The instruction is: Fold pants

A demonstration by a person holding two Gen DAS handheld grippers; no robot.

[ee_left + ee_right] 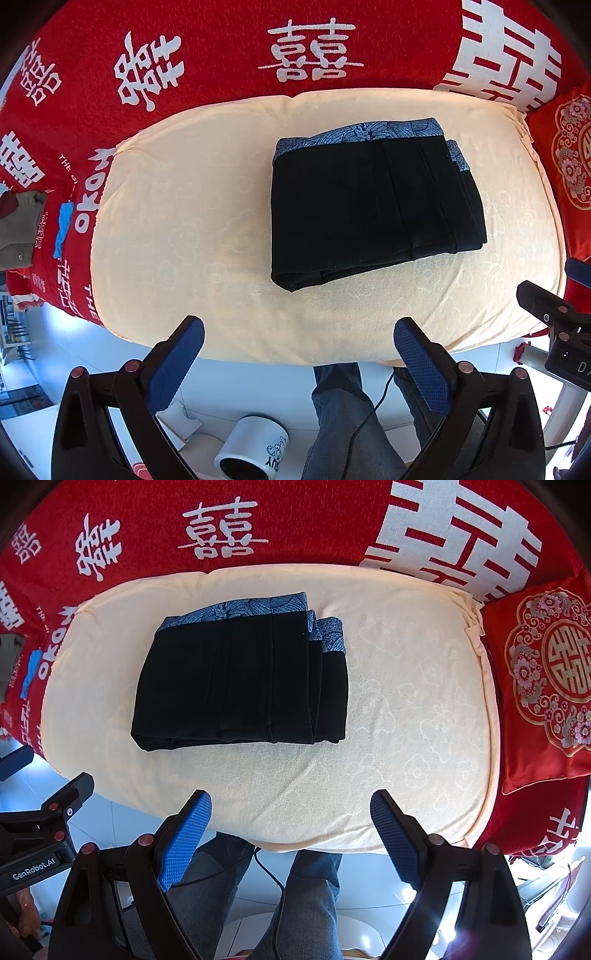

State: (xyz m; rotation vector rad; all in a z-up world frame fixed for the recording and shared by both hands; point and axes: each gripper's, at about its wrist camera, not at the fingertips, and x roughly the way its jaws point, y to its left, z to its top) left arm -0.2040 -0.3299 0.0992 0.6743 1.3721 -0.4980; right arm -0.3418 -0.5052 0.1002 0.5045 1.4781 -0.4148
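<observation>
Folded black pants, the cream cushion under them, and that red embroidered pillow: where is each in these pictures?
folded black pants (369, 210): left wrist view, middle of the black top layer.
cream cushion (406, 738): right wrist view, bare patch right of the pants.
red embroidered pillow (546, 686): right wrist view, on its embroidered face, at the right edge.

The black pants (373, 210) (240, 683) lie folded into a compact, flat rectangular stack, blue patterned lining showing along the far edge, resting on the cream cushion (184, 229) (406, 709).

Left hand-held gripper (299, 332) and right hand-held gripper (291, 806), jaws wide apart, empty.
</observation>
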